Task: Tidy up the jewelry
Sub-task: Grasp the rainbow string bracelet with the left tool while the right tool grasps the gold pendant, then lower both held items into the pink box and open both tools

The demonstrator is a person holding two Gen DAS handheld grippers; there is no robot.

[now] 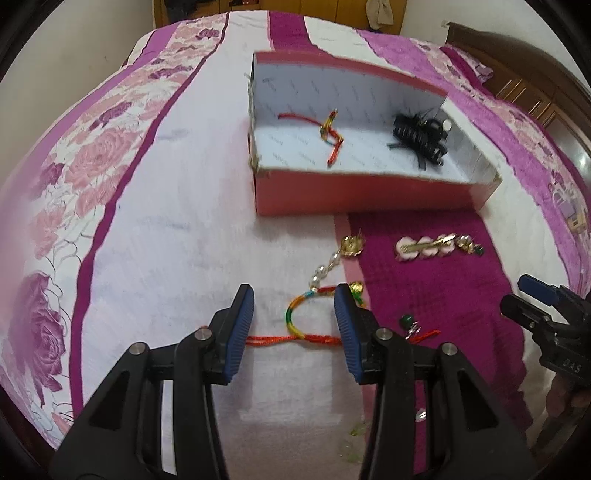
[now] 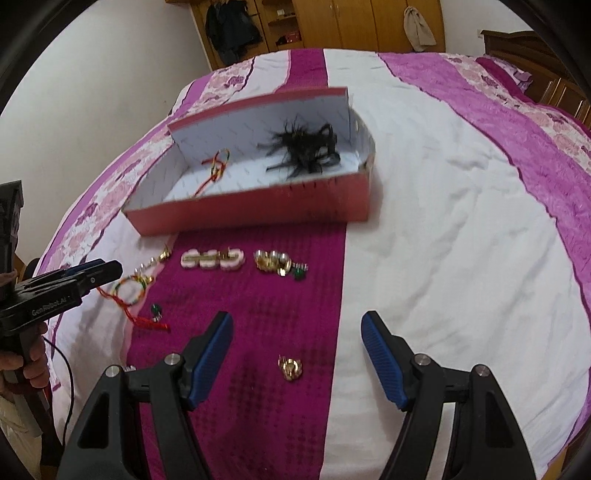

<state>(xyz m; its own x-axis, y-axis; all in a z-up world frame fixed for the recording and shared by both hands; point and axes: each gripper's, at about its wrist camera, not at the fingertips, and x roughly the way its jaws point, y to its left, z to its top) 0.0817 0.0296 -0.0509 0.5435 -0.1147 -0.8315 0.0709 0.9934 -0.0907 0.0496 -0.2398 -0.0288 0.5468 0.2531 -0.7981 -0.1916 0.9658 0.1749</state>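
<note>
A red box (image 1: 362, 194) (image 2: 258, 214) with a white inside lies on the bed. It holds a red-and-yellow cord (image 1: 330, 133) (image 2: 216, 168) and a black feathered hair clip (image 1: 421, 138) (image 2: 306, 149). My left gripper (image 1: 293, 317) is open, its fingers on either side of a rainbow cord bracelet (image 1: 295, 323) (image 2: 127, 290) on the bedspread. A pearl-and-gold piece (image 1: 340, 254) lies just beyond it. My right gripper (image 2: 297, 345) is open above a small gold earring (image 2: 290, 367). A pink hair clip (image 1: 424, 248) (image 2: 212, 258) and gold jewelry (image 2: 273, 261) lie before the box.
A green-stone piece (image 1: 408, 321) (image 2: 157, 310) lies near the bracelet's red tail. The bedspread (image 2: 443, 240) is white with pink and purple stripes. Wooden wardrobes (image 2: 332, 22) stand behind the bed. The left gripper shows in the right wrist view (image 2: 88, 275).
</note>
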